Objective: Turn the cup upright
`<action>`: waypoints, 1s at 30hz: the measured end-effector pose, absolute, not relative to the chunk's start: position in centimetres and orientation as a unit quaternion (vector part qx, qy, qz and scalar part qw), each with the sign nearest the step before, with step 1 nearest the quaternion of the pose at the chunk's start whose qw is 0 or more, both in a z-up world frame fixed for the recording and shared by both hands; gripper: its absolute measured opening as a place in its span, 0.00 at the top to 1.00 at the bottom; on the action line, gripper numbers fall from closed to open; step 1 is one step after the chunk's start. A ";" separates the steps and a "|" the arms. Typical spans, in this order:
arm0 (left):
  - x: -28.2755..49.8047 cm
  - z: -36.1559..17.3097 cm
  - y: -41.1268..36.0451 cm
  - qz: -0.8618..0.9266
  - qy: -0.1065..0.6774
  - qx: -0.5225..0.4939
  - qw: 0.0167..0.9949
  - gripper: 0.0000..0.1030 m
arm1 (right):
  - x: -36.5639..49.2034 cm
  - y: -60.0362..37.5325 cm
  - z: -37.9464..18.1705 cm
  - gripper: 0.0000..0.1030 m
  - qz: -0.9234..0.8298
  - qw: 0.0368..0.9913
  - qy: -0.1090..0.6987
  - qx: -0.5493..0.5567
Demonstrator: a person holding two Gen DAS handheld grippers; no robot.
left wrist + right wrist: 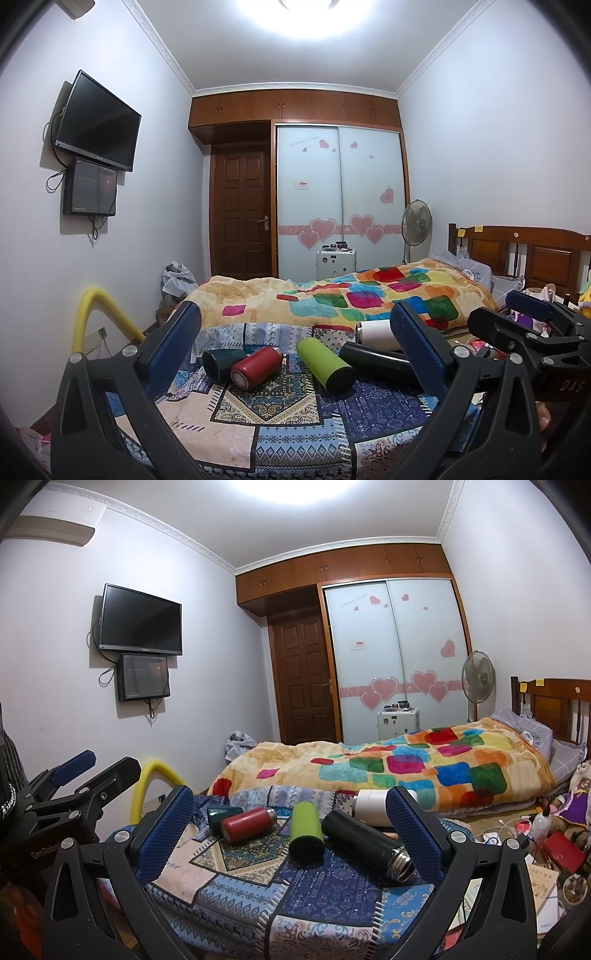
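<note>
Several cups lie on their sides on a patterned cloth [280,417]: a dark teal cup [221,363], a red cup [256,368], a green cup [325,363], a black flask [376,360] and a white cup [376,334]. They also show in the right wrist view: teal [221,814], red [247,824], green [306,835], black [365,843], white [371,805]. My left gripper [295,343] is open and empty, held short of them. My right gripper [290,823] is open and empty too.
A bed with a colourful quilt [369,295] lies behind the cloth. A yellow foam tube [96,317] arcs at the left. Clutter, a book and a bottle [543,819] sit at the right. A fan [478,681] and a white case [397,718] stand by the wardrobe.
</note>
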State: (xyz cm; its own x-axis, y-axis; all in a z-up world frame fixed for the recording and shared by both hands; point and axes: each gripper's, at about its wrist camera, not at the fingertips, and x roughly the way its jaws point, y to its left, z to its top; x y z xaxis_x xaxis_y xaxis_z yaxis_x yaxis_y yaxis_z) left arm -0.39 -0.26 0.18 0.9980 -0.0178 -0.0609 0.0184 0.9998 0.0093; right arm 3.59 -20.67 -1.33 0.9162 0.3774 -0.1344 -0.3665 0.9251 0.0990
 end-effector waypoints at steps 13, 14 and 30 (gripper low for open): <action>0.1 -0.1 -0.1 -0.010 0.038 0.004 0.999 0.00 | 3.8 -20.5 -1.6 0.00 0.190 0.978 0.080 0.035; 0.4 -0.2 -0.1 -0.011 0.042 0.004 0.999 0.00 | 3.8 -20.5 -1.7 0.00 0.189 0.978 0.081 0.035; 10.3 -5.6 2.2 -0.041 0.169 0.013 0.985 0.01 | 9.8 -21.1 -6.5 0.00 0.165 0.973 0.160 0.029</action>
